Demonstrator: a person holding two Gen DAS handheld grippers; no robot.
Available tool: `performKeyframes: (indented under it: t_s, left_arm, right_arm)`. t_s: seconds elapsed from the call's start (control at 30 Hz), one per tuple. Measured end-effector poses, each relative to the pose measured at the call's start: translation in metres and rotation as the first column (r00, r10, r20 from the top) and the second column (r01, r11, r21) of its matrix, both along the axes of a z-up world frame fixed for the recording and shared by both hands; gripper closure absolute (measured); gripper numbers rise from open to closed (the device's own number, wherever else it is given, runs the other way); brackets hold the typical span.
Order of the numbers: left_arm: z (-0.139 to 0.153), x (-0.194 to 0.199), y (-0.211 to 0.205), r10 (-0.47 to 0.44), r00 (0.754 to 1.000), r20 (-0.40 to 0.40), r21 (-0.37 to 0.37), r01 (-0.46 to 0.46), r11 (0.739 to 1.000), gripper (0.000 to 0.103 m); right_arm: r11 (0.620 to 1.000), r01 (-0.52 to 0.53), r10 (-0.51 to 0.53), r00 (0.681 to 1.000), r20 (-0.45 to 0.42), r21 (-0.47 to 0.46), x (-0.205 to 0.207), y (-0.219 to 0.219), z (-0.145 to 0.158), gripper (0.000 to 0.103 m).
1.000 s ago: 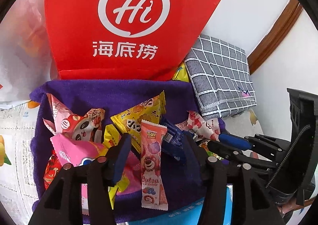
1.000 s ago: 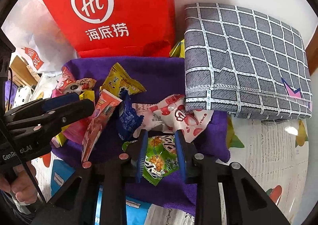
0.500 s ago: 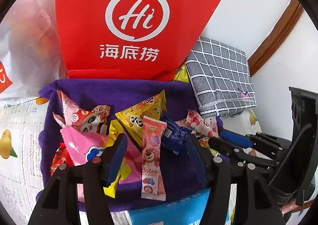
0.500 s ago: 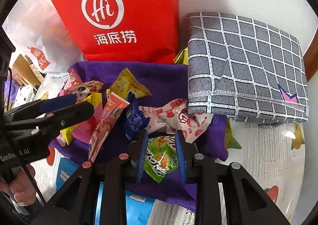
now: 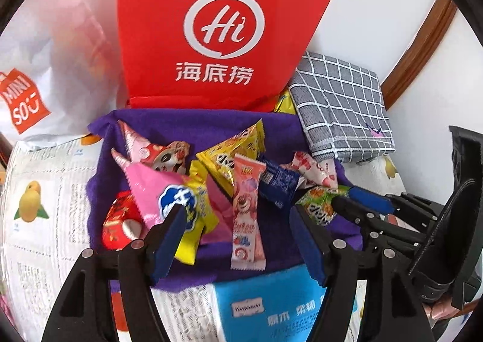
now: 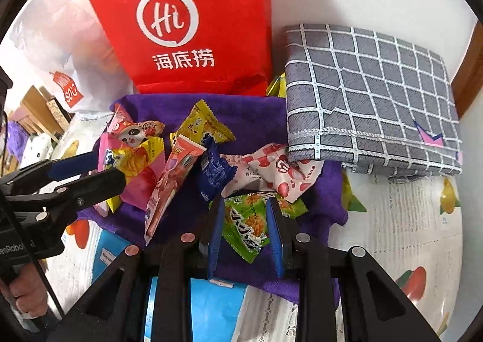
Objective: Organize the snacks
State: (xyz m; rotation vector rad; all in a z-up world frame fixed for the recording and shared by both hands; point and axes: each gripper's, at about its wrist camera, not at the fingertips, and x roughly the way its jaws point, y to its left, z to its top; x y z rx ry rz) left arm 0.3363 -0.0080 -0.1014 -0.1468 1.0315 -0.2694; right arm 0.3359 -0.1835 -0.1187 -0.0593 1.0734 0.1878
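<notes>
My right claw (image 6: pixel 245 228) sits low centre in the right wrist view, its blue pads on either side of the green snack packet (image 6: pixel 249 225). The pads look to press the packet's edges, so I read it as gripped. The packet lies on the purple towel (image 6: pixel 256 117), just below a white wrapper with red strawberries (image 6: pixel 282 172).

My left claw (image 5: pixel 238 239) is spread wide, holding nothing, low centre in the left wrist view. Between its fingers lies a long pink bear-print stick packet (image 5: pixel 246 215). A yellow and pink pouch (image 5: pixel 181 206) lies by the left finger (image 5: pixel 167 243), overlapping its tip.

The rest of the pile, mid-frame on the towel:
- yellow triangular packet (image 5: pixel 238 151)
- dark blue wrapper (image 5: pixel 279 180)
- panda-print packet (image 5: pixel 157 154)
- red packet (image 5: pixel 120 224) at the left edge

Behind the towel, upper centre, stands a red paper bag (image 5: pixel 211 24) with a white "Hi" logo. A folded grey checked cloth (image 5: pixel 341 109) lies at the right. A white Miniso bag (image 5: pixel 39 79) is at upper left. A blue box (image 5: pixel 271 305) sits at bottom centre on the fruit-printed worktop cover (image 5: pixel 36 206).
</notes>
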Motion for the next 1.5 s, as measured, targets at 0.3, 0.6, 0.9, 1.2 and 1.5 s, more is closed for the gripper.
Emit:
performKeyframes:
  t_s: [0.3, 0.6, 0.9, 1.2, 1.5]
  left_arm:
    - [0.001, -0.014, 0.007, 0.017, 1.000, -0.011, 0.017, -0.017, 1.000, 0.029]
    - [-0.011, -0.016, 0.012, 0.044, 0.999, -0.023, 0.069, -0.042, 0.997, 0.025]
    - [-0.034, -0.003, 0.026, 0.058, 0.996, -0.065, 0.067, -0.054, 0.996, 0.025]
    - [-0.046, 0.006, 0.018, 0.018, 0.998, -0.054, 0.034, -0.016, 0.999, 0.043]
    - [-0.048, 0.009, 0.018, 0.001, 0.998, -0.070, -0.002, -0.001, 1.000, 0.056]
  right_arm:
    - [0.999, 0.040, -0.040, 0.999, -0.009, 0.008, -0.011, 0.002, 0.002, 0.072]
    - [0.995, 0.096, -0.096, 0.995, -0.024, -0.006, -0.016, -0.006, -0.008, 0.063]
    - [0.995, 0.104, -0.104, 0.992, -0.067, -0.007, -0.006, -0.008, -0.035, 0.061]
    - [0.996, 0.082, -0.081, 0.996, -0.035, 0.020, 0.001, -0.004, -0.044, 0.074]
    - [0.998, 0.059, -0.058, 0.998, -0.036, 0.020, 0.009, 0.003, -0.047, 0.073]
